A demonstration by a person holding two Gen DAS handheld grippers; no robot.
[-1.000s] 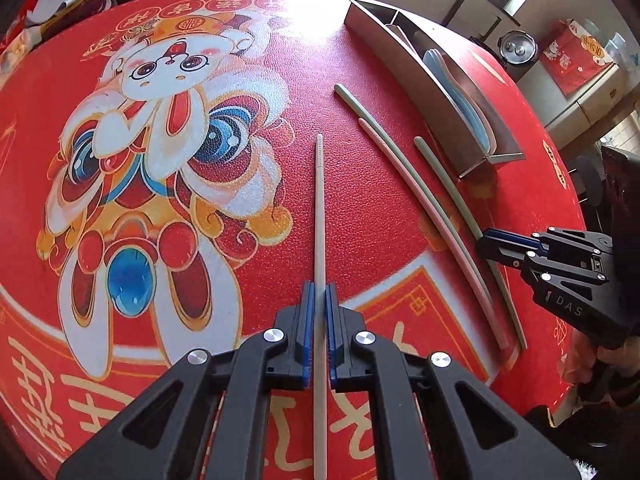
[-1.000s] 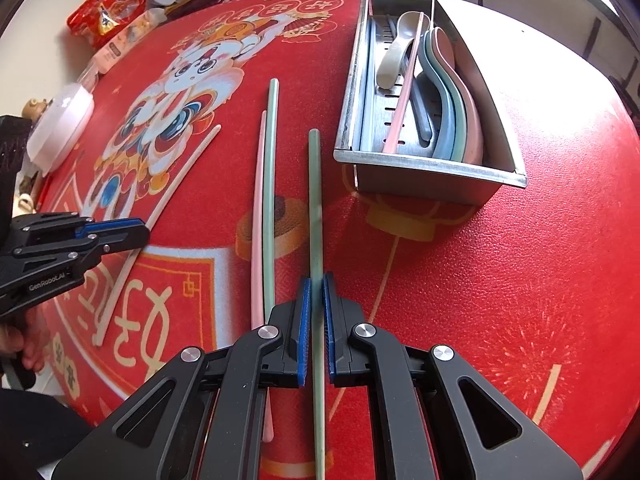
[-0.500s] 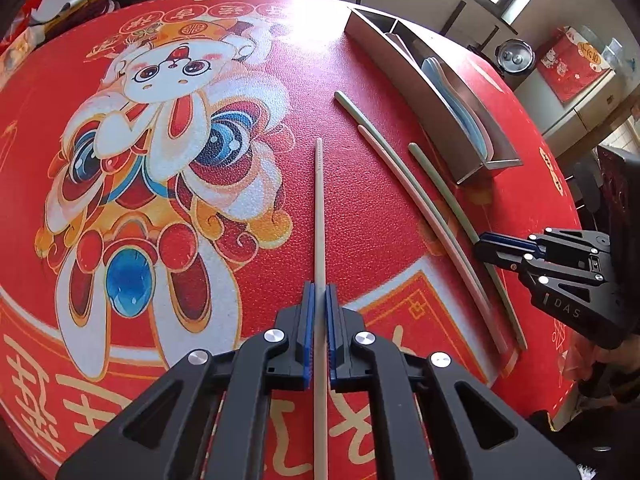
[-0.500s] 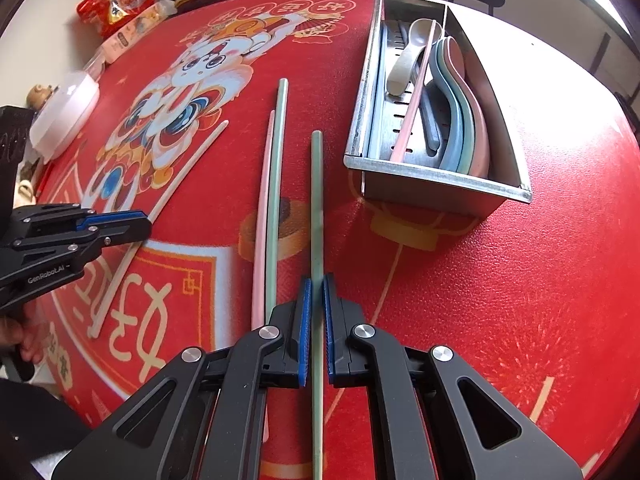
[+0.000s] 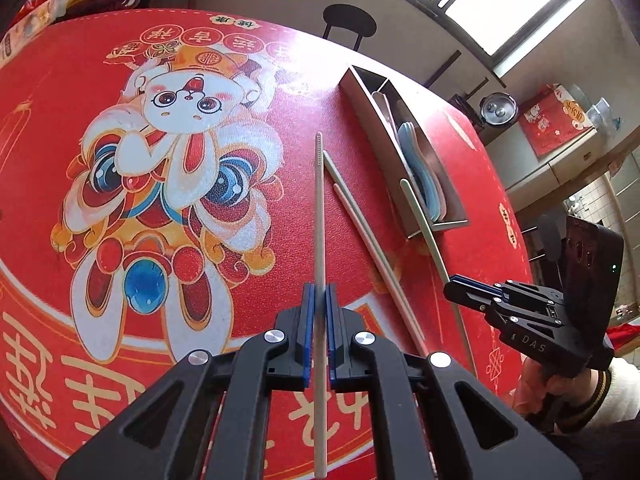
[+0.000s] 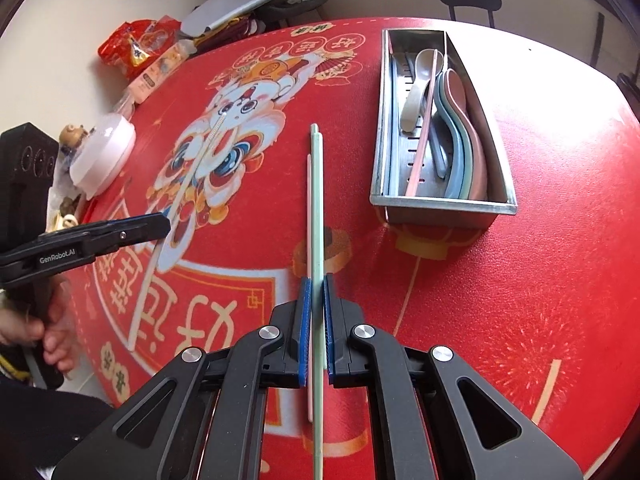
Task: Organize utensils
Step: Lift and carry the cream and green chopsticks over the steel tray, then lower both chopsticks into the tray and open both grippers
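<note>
My left gripper (image 5: pixel 319 300) is shut on a beige chopstick (image 5: pixel 319 216) and holds it lifted above the red tablecloth. My right gripper (image 6: pixel 316 292) is shut on a green chopstick (image 6: pixel 317 200), also lifted. A pink chopstick (image 6: pixel 308 240) and another green one (image 5: pixel 340 172) lie on the cloth below. The steel utensil tray (image 6: pixel 436 204) at the right holds several spoons (image 6: pixel 460 128) and a pink chopstick (image 6: pixel 420 148). The right gripper also shows in the left wrist view (image 5: pixel 454 286), the left gripper in the right wrist view (image 6: pixel 166 226).
A white lidded bowl (image 6: pixel 104 152), snack packets (image 6: pixel 136 48) and small items sit at the table's far left edge. A black stool (image 6: pixel 468 0) stands beyond the table. A cabinet with a pot (image 5: pixel 498 110) stands to the right.
Both grippers have risen with their chopsticks, which now hang above the cloth. The right gripper's green chopstick has shifted over the two chopsticks lying on the cloth.
</note>
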